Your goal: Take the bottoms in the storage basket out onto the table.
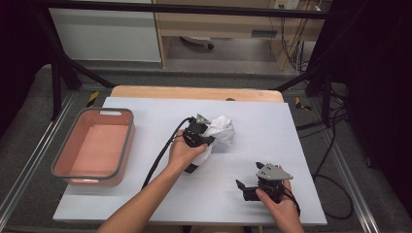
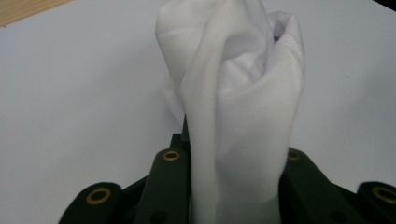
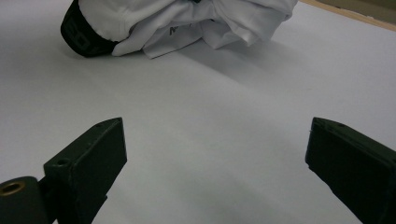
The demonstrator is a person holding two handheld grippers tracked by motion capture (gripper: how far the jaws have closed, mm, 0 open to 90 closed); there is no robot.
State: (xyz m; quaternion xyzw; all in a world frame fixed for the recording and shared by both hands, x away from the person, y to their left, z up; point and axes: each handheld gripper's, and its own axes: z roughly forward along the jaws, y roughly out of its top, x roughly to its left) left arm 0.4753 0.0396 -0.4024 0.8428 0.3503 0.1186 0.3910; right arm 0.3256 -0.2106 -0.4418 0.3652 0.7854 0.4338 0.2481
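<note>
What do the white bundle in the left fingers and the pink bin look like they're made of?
White bundle: soft matte knit fabric, judging by its limp folds and stitched hem. Pink bin: probably smooth moulded plastic, with a slight sheen and a grey rim.

high: above, looking forward-down | gripper views: low, close to table | shared: white cloth [image 1: 221,132]
</note>
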